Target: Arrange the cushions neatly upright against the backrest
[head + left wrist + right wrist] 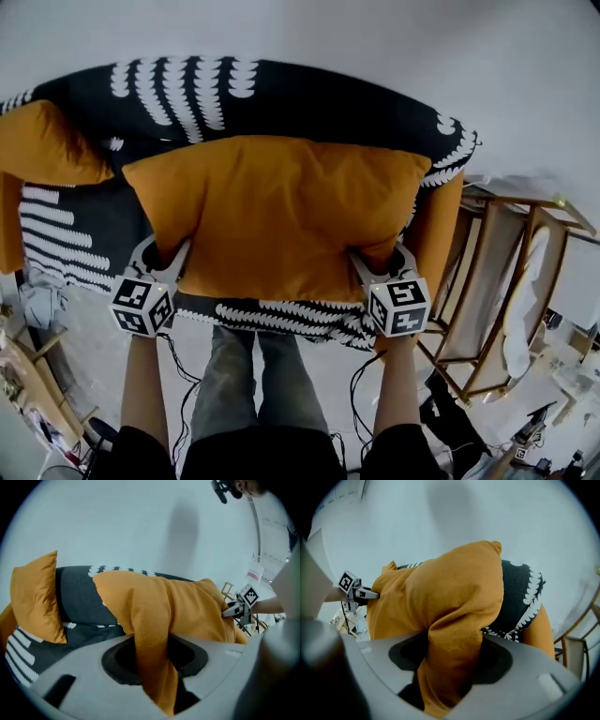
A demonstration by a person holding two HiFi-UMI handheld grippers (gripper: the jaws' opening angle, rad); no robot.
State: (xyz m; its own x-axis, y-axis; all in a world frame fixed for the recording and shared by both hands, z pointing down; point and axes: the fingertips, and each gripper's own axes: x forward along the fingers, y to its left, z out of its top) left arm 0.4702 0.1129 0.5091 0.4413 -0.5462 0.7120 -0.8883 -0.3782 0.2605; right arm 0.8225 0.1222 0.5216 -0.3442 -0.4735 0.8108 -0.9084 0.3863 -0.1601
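A large orange cushion [281,211] hangs lifted over the seat of a black sofa [187,89] with white leaf print. My left gripper [173,267] is shut on its near left corner, and my right gripper [375,267] is shut on its near right corner. In the left gripper view the orange cushion [187,606] is bunched between the jaws of the left gripper [152,663]. The right gripper view shows the same cushion [450,592] pinched in the right gripper [450,667]. A second orange cushion [47,141] leans upright against the backrest at the left.
Another orange cushion [436,234] stands at the sofa's right end, partly hidden. A wooden folding rack [506,281] stands right of the sofa. Clutter and cables [37,300] lie on the floor at the left. A white wall rises behind the backrest.
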